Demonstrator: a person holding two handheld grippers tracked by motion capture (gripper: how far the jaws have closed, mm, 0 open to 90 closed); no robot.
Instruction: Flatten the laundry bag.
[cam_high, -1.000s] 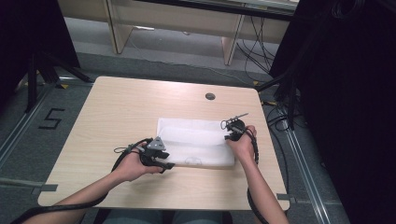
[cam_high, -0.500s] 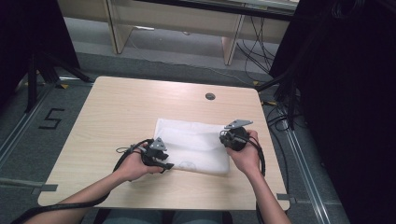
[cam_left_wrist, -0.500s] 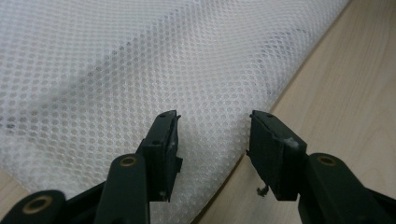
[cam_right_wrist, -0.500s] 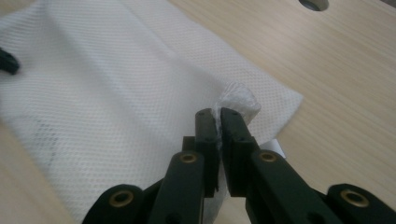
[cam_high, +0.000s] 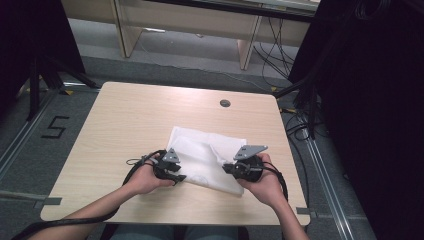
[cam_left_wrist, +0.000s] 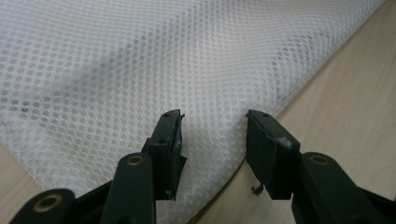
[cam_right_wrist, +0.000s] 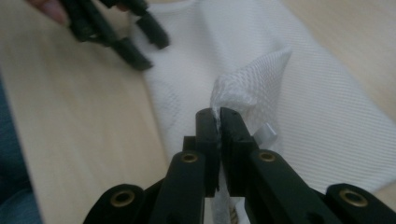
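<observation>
A pale wooden table (cam_high: 125, 120) with a round cable hole (cam_high: 225, 103) stands on grey floor marked "5" (cam_high: 53, 128). White mesh cloth (cam_high: 200, 152) lies on its near half. The left gripper (cam_left_wrist: 212, 126) rests jaws apart over the cloth's edge; the right gripper (cam_right_wrist: 218, 121) pinches a lifted fold

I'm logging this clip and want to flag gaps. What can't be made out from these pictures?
- Right gripper view: the other gripper is blurred; its jaw state is unreadable there.
- Right gripper view: the right gripper hides the pinched part of the mesh cloth.
- High view: the small dark disc is too small to identify.
</observation>
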